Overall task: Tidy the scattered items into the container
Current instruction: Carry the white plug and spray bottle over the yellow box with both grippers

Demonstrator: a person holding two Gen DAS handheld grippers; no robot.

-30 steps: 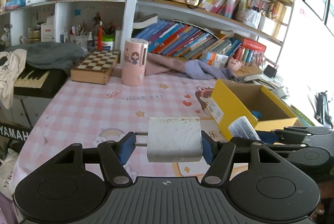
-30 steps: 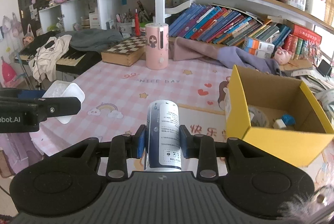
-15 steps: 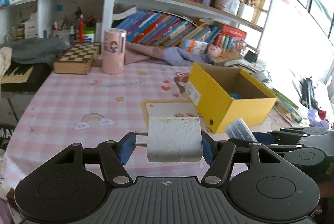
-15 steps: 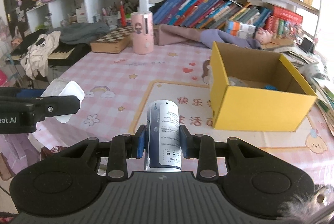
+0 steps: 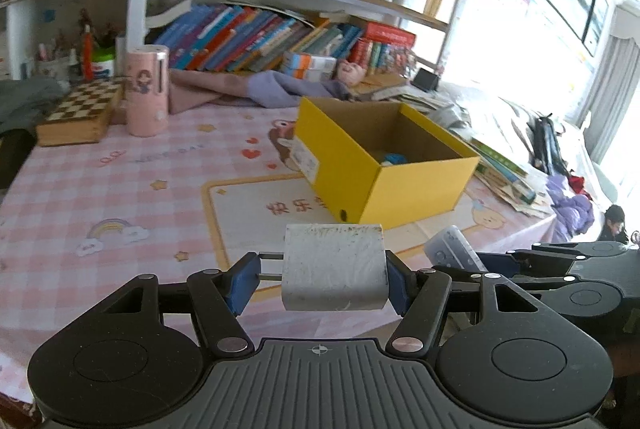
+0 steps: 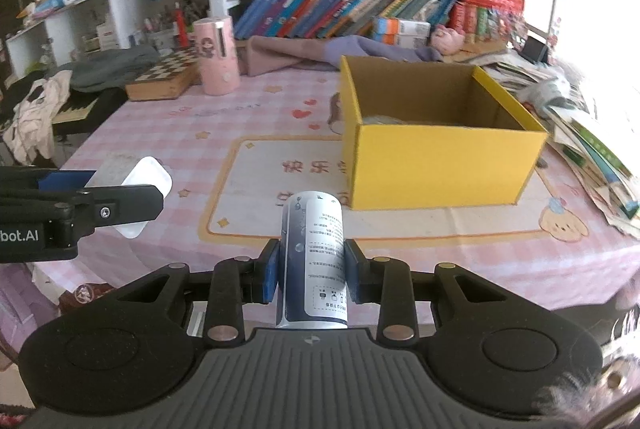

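My left gripper (image 5: 320, 283) is shut on a white charger block (image 5: 334, 267) with metal prongs toward the left finger; it hangs over the table's near edge. My right gripper (image 6: 312, 271) is shut on a white-and-blue bottle (image 6: 314, 255), held upright near the front edge. The open yellow cardboard box (image 5: 416, 185) stands ahead on the table, right of centre, with a blue item inside (image 5: 394, 159). In the right wrist view the box (image 6: 440, 157) is ahead and right, and the left gripper with the charger (image 6: 140, 181) shows at the left.
A pink cylinder holder (image 5: 146, 91) and a chessboard box (image 5: 82, 117) stand at the table's far left. Cloth (image 5: 256, 87) and bookshelves lie behind. Stacked books and papers (image 5: 504, 165) sit right of the box. The pink checked tablecloth (image 5: 120, 189) covers the table.
Both grippers have pulled back from the table toward its near edge, still holding the charger and the bottle. The yellow box now appears farther away.
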